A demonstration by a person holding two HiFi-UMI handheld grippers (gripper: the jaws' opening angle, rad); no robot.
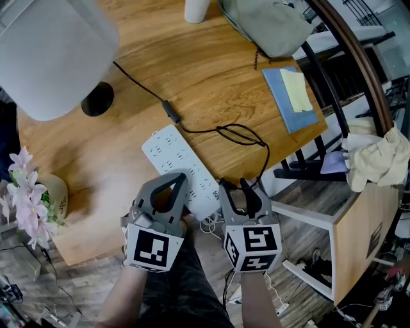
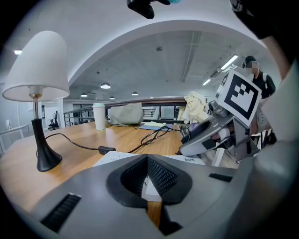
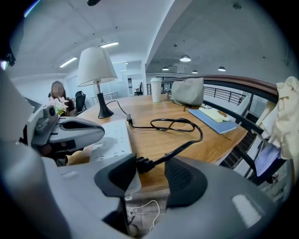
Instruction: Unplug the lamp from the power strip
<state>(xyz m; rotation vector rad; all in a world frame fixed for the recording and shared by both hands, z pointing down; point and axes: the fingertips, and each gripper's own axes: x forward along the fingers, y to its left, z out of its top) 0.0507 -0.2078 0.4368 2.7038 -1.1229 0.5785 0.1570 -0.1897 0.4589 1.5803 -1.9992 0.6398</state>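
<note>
The lamp (image 1: 51,57) with its white shade stands at the table's far left. Its black cord (image 1: 240,134) runs past an inline switch and loops back to a black plug (image 3: 144,164) at the near end of the white power strip (image 1: 182,168). My right gripper (image 3: 152,170) is open around the plug; the right pad stands clear of it. The left jaw hides whether the pins sit in the strip. My left gripper (image 1: 172,186) is shut on the strip's near edge, a white sliver showing between its pads (image 2: 161,175).
A flower pot (image 1: 32,192) stands at the table's left edge. A blue notebook (image 1: 291,96), a grey bag (image 1: 269,22) and a white cup (image 1: 196,9) lie at the far side. A chair with a cloth (image 1: 378,157) is to the right. Thin white cable (image 3: 140,210) hangs below the table edge.
</note>
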